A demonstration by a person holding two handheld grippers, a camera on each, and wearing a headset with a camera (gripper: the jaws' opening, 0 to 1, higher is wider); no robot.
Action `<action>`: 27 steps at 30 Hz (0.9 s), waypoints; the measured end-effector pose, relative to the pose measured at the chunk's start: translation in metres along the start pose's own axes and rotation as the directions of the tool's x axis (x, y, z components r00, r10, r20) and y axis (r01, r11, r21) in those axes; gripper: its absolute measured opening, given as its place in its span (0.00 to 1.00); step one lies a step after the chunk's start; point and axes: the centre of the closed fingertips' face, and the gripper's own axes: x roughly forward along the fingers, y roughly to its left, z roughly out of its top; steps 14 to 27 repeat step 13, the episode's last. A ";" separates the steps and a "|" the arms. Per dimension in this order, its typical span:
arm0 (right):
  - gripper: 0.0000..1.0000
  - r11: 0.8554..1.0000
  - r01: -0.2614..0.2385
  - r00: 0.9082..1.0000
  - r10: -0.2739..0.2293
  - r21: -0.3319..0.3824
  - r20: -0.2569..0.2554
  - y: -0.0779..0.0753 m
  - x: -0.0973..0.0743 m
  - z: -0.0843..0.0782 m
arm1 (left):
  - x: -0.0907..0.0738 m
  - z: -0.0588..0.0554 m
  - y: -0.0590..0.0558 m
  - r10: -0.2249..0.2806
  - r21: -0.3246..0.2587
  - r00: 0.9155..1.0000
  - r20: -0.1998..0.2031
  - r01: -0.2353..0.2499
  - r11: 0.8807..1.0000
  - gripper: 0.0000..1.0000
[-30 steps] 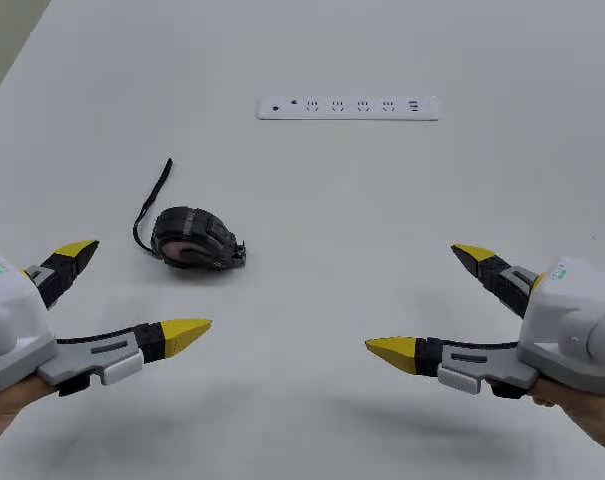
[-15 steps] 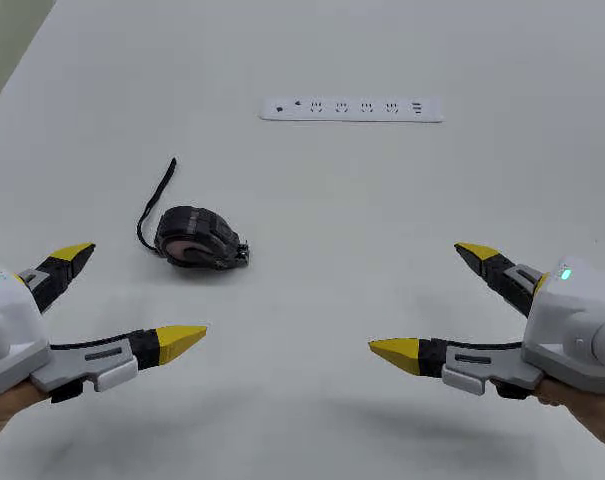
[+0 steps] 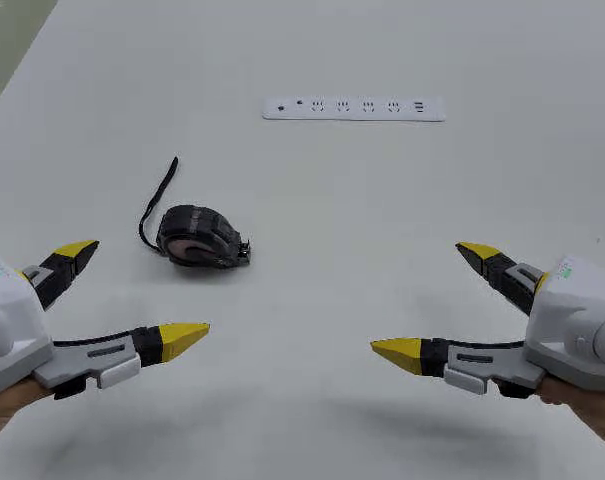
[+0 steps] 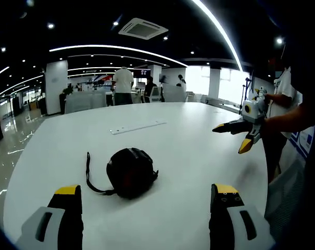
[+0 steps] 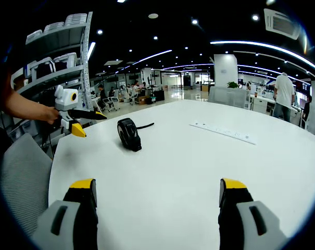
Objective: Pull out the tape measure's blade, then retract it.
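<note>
The left gripper (image 3: 132, 291), its 2 jaws spread apart and empty, is the nearer to the black round-cased tape measure (image 3: 197, 237), which lies on the white table (image 3: 382, 200) ahead of it, blade end facing right toward the right gripper (image 3: 434, 300), also spread and empty.

- Head view is bright and even; the white bench (image 3: 402, 200) is almost washed out, with just a soft shadow under the tape measure (image 3: 200, 238).
- Gripper views are darker up top, with ceiling light strips (image 4: 115, 47) glowing and windows (image 4: 225, 83) blown out.
- Heavy fisheye bending at the edges, and the far background is a bit soft.
</note>
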 end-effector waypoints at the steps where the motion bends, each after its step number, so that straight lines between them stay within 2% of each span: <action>1: 1.00 1.000 0.000 1.000 0.000 0.000 -0.001 0.000 0.000 0.000 | 0.000 0.000 0.000 0.000 -0.002 1.000 0.000 0.000 1.000 1.00; 27: 1.00 1.000 0.001 1.000 -0.001 -0.005 -0.013 -0.002 -0.002 -0.003 | -0.001 -0.001 0.000 -0.003 0.006 1.000 -0.004 0.003 1.000 1.00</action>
